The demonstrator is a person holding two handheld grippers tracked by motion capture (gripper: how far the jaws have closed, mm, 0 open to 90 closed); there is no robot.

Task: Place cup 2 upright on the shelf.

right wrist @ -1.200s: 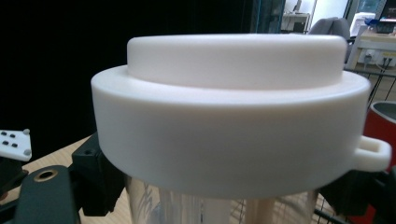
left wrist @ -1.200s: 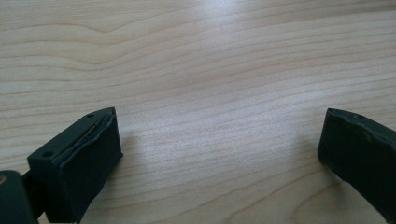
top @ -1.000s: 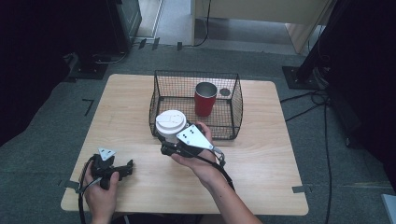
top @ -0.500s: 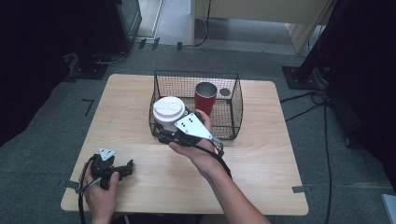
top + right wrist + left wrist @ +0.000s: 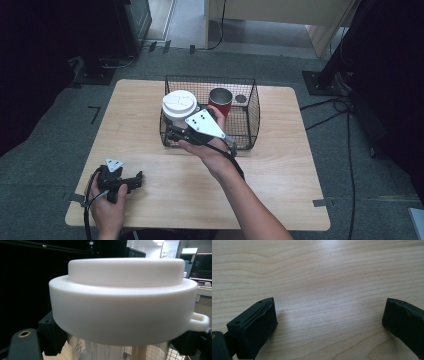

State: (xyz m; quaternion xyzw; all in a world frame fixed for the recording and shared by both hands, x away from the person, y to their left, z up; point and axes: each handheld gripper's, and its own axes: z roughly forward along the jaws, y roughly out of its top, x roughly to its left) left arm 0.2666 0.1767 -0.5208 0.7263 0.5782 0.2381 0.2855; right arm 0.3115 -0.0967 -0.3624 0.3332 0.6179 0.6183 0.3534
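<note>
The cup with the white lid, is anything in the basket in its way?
The white-lidded cup, held by the right gripper, is over the wire basket's left part. The red cup stands to its right; beneath it cannot be seen.

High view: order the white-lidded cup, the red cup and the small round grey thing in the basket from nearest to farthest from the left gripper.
From the left gripper, at the table's near left:
1. White-lidded cup, held by the right gripper over the basket's left edge.
2. Red cup, inside the basket, middle.
3. Small round grey thing, back right of the basket.
</note>
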